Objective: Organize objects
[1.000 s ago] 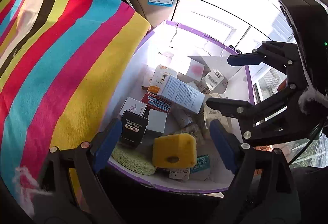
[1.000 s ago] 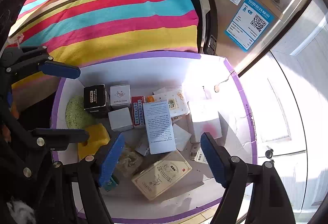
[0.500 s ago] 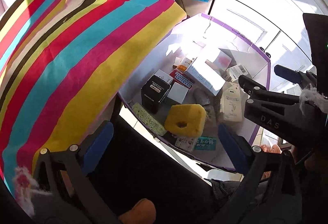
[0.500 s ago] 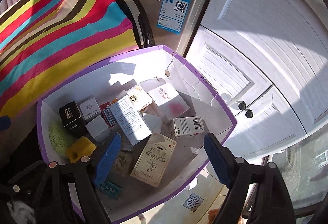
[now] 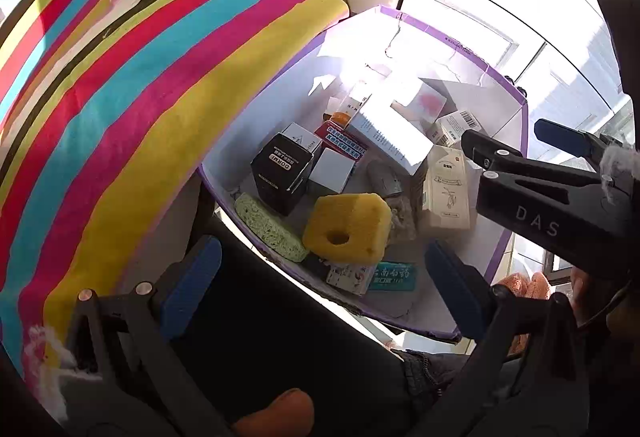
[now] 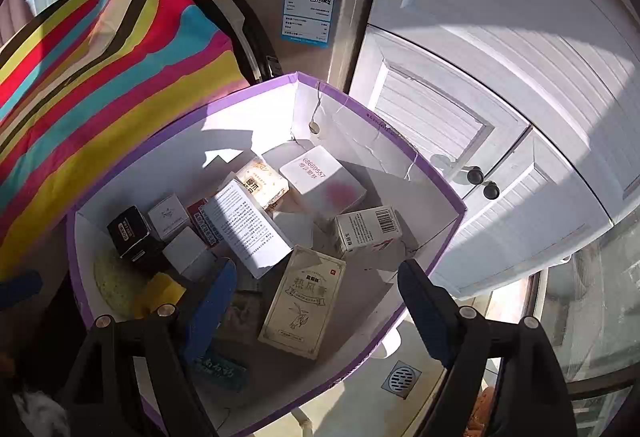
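Purple-rimmed box (image 6: pixel 448 193) is packed, with little bare floor between items. The striped cloth (image 5: pixel 132 85) crowds its far-left wall. Left gripper (image 5: pixel 320 277) is spread wide and empty, with the yellow sponge (image 5: pixel 348 229) just ahead between its fingers. Right gripper (image 6: pixel 316 301) is also released, holding nothing, above the beige carton (image 6: pixel 304 301).

A white box with a purple rim (image 6: pixel 448 193) carries the lot — inside, a yellow sponge (image 5: pixel 347 228) sits beside a green sponge (image 5: pixel 269 227) and a black carton (image 5: pixel 282 171). A cream carton (image 6: pixel 303 303) lies flat near the front, a barcoded carton (image 6: pixel 367 228) beside it — a long white carton (image 6: pixel 245 225) rests across the middle.
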`<state>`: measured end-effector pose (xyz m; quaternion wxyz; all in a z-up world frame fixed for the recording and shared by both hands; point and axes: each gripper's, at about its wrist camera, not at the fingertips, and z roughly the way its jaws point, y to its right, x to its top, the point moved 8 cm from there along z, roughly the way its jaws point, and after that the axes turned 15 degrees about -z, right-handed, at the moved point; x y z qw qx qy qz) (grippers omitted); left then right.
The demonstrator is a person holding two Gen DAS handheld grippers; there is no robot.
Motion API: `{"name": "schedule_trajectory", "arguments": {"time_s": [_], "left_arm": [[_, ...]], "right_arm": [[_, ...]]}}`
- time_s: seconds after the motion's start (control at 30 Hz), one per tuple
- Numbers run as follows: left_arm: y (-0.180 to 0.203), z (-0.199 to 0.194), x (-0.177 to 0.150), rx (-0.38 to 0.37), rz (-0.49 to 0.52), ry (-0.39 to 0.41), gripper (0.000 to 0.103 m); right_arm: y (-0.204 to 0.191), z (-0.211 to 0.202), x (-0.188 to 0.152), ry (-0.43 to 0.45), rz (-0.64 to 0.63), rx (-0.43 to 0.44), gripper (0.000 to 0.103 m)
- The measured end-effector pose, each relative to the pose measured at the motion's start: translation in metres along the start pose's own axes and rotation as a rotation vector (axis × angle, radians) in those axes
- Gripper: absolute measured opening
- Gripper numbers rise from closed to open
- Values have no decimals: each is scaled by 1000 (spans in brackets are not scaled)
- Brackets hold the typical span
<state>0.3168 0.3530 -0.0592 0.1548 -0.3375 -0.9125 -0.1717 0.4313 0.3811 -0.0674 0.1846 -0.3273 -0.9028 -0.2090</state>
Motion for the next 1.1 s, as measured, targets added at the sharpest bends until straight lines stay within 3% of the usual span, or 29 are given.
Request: {"name": "schedule_trajectory", "arguments": {"time_s": [0.83,1.1], "left_arm": [[10,13,2,-15,17,-20,102],[17,8,5,-41,32,47,102]], "right_arm": [[7,2,-1,-6,26,-4,84],[9,4,-3,-17,27,-5,84]]}}
